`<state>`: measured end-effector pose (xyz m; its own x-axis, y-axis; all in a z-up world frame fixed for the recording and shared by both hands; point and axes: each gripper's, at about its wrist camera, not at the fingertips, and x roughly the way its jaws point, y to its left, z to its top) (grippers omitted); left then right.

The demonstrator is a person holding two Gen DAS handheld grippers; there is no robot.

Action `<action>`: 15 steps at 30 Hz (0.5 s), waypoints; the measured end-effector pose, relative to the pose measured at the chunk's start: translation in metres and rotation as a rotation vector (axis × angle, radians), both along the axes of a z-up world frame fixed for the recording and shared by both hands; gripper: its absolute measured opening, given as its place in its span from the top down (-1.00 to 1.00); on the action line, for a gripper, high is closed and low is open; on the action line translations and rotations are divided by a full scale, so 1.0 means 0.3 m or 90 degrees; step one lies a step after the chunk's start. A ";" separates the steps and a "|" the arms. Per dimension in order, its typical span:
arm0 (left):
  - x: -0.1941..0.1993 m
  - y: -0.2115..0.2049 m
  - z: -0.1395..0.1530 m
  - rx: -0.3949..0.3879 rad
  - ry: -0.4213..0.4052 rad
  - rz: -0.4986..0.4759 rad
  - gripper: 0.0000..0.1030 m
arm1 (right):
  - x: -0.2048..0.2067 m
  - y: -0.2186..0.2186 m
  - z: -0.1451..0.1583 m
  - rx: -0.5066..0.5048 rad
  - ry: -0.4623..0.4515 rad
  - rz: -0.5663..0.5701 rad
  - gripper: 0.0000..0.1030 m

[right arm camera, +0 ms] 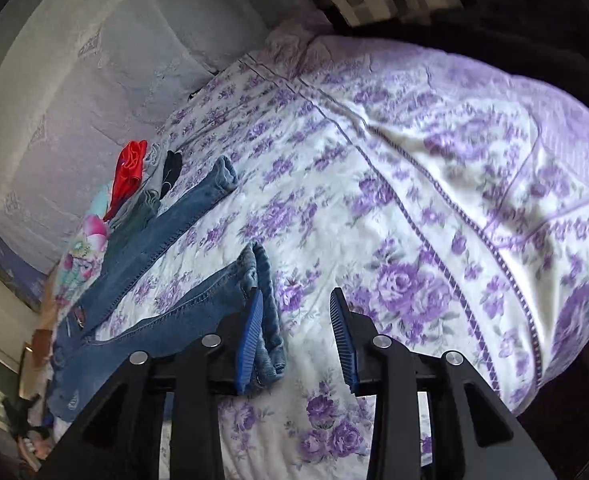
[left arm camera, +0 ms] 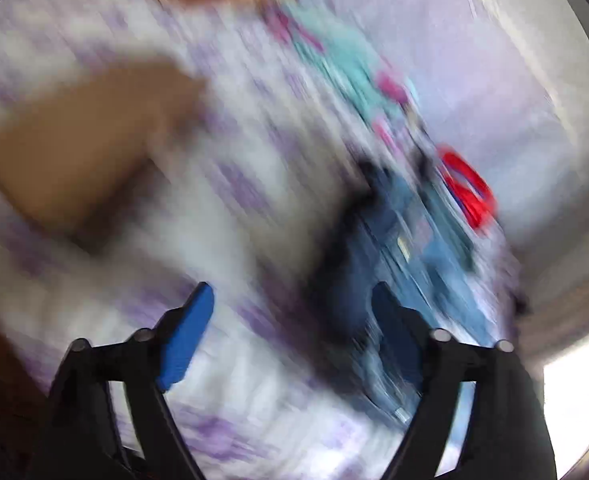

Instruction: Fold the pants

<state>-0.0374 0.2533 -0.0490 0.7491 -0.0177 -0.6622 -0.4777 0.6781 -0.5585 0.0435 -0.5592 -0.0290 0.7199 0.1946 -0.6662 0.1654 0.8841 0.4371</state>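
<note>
While legs splay, jeans [right arm camera: 134,280] lie lengthwise, cuffs nearest the gaping right gripper [right arm camera: 298,340].

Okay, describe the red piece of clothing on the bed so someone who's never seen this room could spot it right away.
On the purple-flowered bedspread, follow the jeans to the clothes heap by the pale upholstered backrest. The red garment lies at the heap's far end, the only bright red thing there.

Motion-blurred view: open left gripper [left arm camera: 292,300] above purple-flowered white bedspread [left arm camera: 230,208]; blue denim pants [left arm camera: 406,248] beside it.
</note>
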 end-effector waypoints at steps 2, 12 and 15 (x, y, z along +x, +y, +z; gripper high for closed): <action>0.007 0.010 0.045 0.006 -0.015 -0.001 -0.52 | 0.013 0.070 0.022 -0.003 -0.012 0.046 0.30; 0.456 -0.285 0.096 0.102 0.040 -0.206 -0.50 | 0.181 0.440 -0.136 -0.064 0.065 0.211 -0.21; 0.579 -0.222 -0.068 0.099 0.150 -0.185 -0.50 | 0.190 0.423 -0.154 -0.050 0.059 0.240 -0.21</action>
